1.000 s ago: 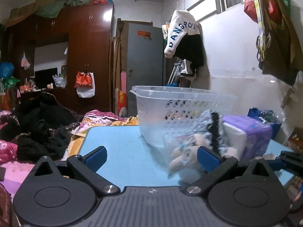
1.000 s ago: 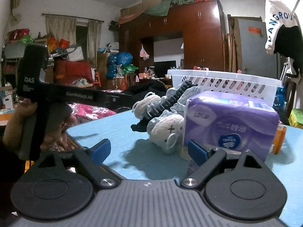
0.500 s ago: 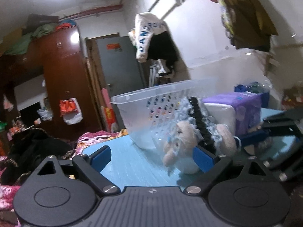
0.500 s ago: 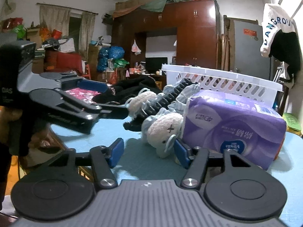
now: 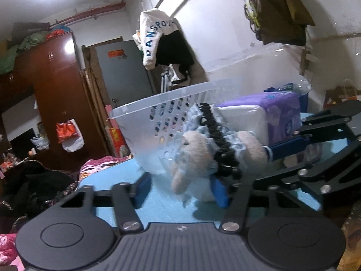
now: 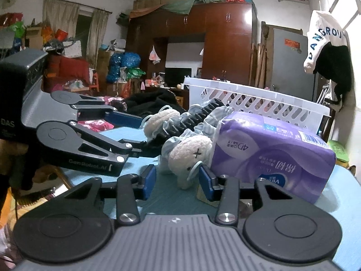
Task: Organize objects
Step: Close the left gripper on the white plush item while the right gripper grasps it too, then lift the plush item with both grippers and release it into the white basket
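Observation:
A fluffy cream and pale blue plush slipper pair with a black comb-like strip lies on the blue table, also in the right wrist view. My left gripper is open, its jaws on either side of the near end of the plush. My right gripper is open, its jaws around the other plush end; it also shows in the left wrist view. A purple tissue pack lies right beside the plush. A white plastic basket stands behind them.
A small brass-coloured object sits under the tissue pack by my right fingertip. Beyond the table are a bed with dark clothes, a brown wardrobe and a white wall with hanging clothes.
Both grippers have moved in toward the plush from opposite sides. Both pairs of jaws have narrowed and now sit around the plush ends. The plush, tissue pack and basket have stayed in place.

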`<move>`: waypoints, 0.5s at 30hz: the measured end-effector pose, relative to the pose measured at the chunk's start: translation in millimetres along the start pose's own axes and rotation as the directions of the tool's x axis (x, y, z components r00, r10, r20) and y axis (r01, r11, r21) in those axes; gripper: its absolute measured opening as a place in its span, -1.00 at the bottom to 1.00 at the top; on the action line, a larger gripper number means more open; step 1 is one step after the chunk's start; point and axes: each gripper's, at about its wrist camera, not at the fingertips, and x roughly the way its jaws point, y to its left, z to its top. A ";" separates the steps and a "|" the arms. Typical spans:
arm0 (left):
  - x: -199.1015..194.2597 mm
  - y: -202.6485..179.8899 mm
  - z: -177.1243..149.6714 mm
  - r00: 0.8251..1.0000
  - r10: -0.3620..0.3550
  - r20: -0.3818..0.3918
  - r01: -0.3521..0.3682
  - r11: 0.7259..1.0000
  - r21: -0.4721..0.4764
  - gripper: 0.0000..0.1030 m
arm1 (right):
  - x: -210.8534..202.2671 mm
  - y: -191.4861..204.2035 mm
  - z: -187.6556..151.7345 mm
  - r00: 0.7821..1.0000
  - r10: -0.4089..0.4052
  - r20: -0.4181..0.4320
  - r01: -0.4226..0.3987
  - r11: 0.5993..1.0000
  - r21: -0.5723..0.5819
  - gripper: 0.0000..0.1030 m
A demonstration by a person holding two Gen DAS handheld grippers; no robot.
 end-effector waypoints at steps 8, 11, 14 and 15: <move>-6.2 -6.5 -2.2 1.000 -0.019 0.021 0.018 0.999 0.033 -0.42 | 2.6 -2.1 2.9 1.000 -0.018 -0.012 0.018 1.000 0.009 -0.40; -10.2 -6.3 -2.6 0.999 -0.027 0.031 0.026 0.999 0.029 -0.47 | 0.4 -1.8 1.9 1.000 -0.020 -0.002 0.020 1.000 0.004 -0.47; -19.5 -7.3 -4.4 0.998 -0.042 0.052 0.041 0.999 0.021 -0.50 | -4.3 0.2 2.6 1.000 -0.017 0.008 0.017 1.000 -0.010 -0.52; -22.7 -8.7 -4.2 0.997 -0.046 0.057 0.045 0.999 0.022 -0.50 | -5.6 0.6 3.0 1.000 -0.016 0.009 0.016 1.000 -0.013 -0.54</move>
